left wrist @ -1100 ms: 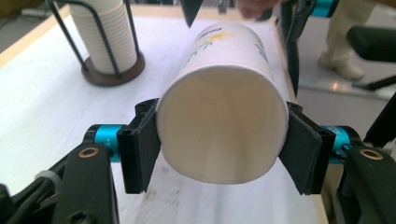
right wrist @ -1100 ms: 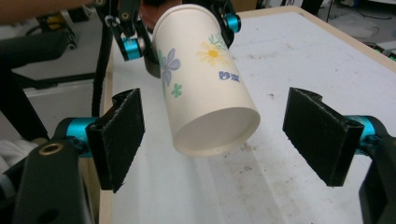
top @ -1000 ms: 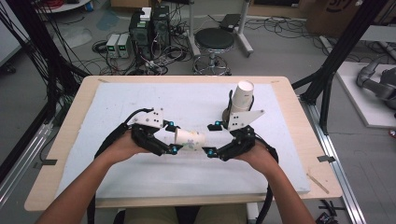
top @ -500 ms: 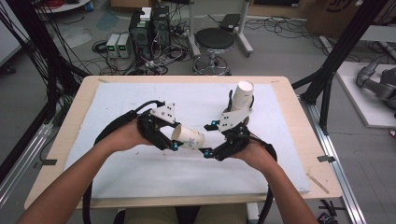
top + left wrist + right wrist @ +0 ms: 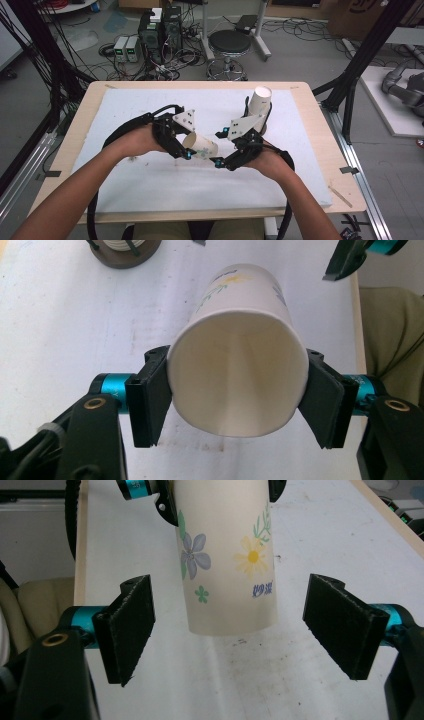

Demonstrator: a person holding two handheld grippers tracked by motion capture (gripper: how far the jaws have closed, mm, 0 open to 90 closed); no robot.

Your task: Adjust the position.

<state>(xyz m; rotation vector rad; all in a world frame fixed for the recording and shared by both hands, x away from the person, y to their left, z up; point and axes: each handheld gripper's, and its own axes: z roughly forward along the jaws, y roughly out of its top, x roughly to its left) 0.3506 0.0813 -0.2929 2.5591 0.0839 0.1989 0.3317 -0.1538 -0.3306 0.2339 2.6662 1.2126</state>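
Over our white bench (image 5: 150,185), left gripper (image 5: 186,148) jaws clamp the paper cup (image 5: 201,147); right gripper (image 5: 220,148) jaws stand wide, untouching.

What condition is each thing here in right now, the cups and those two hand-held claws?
Flowered paper cup: lying sideways, lifted off the table, empty, squeezed near its rim.
Left gripper: fingers shut on the flowered paper cup.
Right gripper: fingers open, either side of the cup's base, apart from it.
Cup stack: upright on a brown base.
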